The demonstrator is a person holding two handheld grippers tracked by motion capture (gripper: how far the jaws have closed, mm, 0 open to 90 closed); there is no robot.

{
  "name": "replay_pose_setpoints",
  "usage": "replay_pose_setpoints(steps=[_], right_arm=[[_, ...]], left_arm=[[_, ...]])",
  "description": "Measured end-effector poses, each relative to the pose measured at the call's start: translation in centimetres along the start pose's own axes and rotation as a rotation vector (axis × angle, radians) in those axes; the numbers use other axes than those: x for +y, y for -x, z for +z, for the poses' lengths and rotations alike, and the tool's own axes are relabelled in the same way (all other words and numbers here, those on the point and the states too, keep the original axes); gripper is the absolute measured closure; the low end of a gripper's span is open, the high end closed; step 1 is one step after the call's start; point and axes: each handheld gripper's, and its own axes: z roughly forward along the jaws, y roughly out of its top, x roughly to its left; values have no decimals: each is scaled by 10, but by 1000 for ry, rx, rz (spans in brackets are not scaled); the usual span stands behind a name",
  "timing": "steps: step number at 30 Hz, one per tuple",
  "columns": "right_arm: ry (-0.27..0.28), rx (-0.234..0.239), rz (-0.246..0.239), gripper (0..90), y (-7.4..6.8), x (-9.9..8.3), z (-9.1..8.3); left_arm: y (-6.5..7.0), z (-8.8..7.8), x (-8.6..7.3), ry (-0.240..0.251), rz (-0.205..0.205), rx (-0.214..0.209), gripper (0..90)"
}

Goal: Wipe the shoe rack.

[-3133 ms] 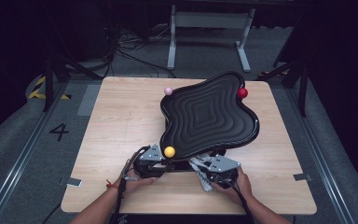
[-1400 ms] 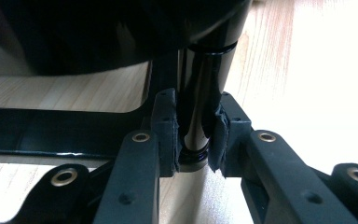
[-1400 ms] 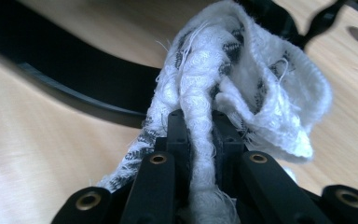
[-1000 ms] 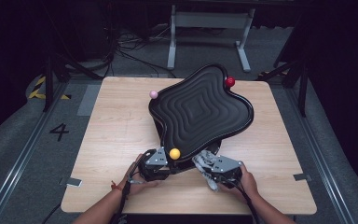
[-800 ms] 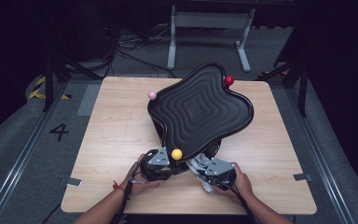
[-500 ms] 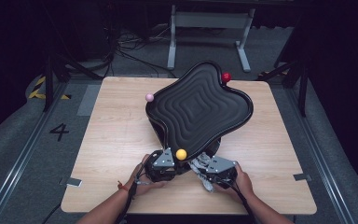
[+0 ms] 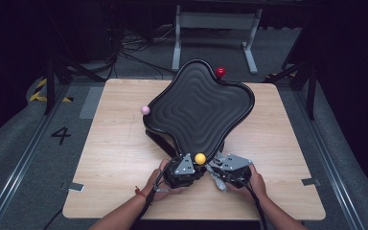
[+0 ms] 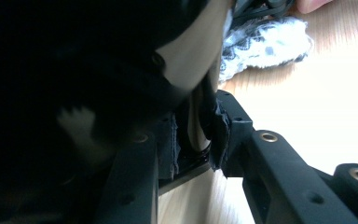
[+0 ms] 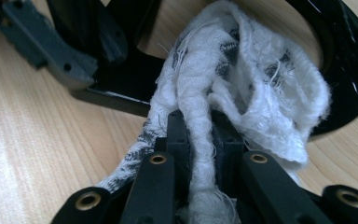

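A black wavy tray (image 7: 199,108) with a ridged top stands tilted on the wooden table (image 7: 115,153). Small balls sit at its lobes: yellow (image 7: 200,158), pink (image 7: 145,110) and red (image 7: 220,72). My left gripper (image 7: 190,163) is shut on the tray's near lobe, just under the yellow ball; in the left gripper view the jaws (image 8: 193,140) clamp the tray's rim (image 8: 121,60). To its right, my right gripper (image 7: 223,170) is shut on a white cloth (image 7: 219,180) with dark print. The cloth (image 9: 242,88) bunches up from the right gripper (image 9: 199,126) against the tray's black edge (image 9: 345,56).
A grey metal stand (image 7: 215,21) and cables lie on the floor behind the table. A "4" (image 7: 61,135) is marked on the floor at the left. Bits of tape (image 7: 75,187) sit near the table's side edges. Bare tabletop lies left and right of the tray.
The tray has turned counter-clockwise: the red ball swung to the back, the pink ball came forward on the left. My left gripper moved right with the near lobe, closer to the right gripper.
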Motion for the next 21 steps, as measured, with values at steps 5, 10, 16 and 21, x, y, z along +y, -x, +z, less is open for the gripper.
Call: replay_pose_setpoints(steps=[5,10,16,21], right_arm=[[13,12,2,803,0,0,-3],[41,41,-14,802,-5,4,-3],[34,50,-23,801,-8,7,-2],[38,43,-13,801,-4,4,-2]], left_arm=[[4,6,5,-2,20,10,723],[6,7,6,-1,18,8,717],[8,5,6,1,40,1,646],[9,1,2,6,25,-18,592]])
